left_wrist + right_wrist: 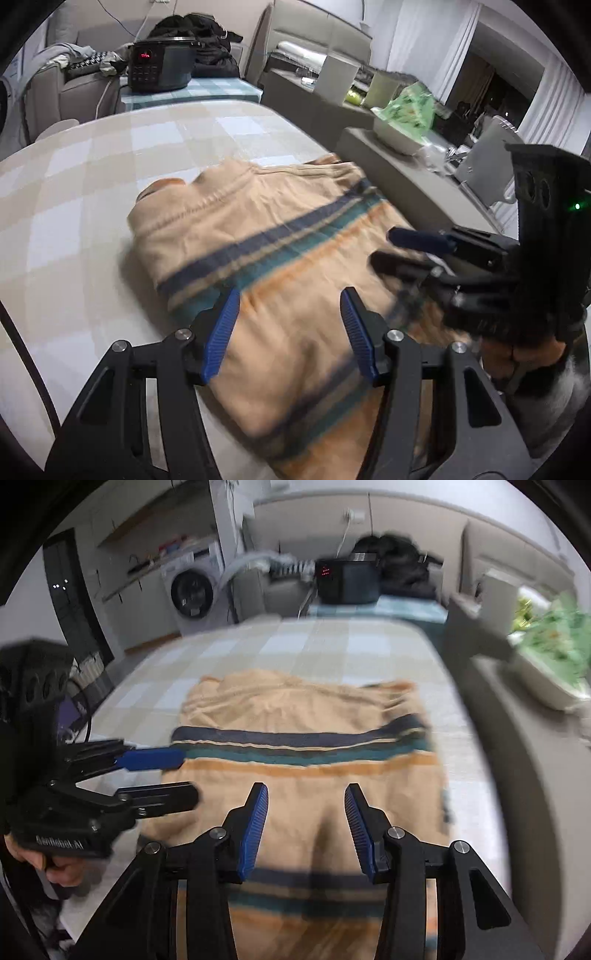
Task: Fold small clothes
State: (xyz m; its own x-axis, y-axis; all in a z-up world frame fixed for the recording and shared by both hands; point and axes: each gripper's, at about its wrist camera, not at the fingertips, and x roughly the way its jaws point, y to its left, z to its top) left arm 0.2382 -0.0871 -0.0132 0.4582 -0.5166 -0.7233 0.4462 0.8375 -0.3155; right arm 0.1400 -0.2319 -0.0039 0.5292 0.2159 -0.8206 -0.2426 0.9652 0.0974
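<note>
Tan striped garment (280,266) spread on a checked tablecloth (92,192), cooker (159,66) and washing machine (192,590) beyond.
Left gripper (290,332) and right gripper (306,827) angled down over cloth, side by side, half open, empty.

Both wrist views look steeply down from close above the striped garment (280,258) (303,746), the left view from its left edge, the right from its near edge; both share it.
</note>
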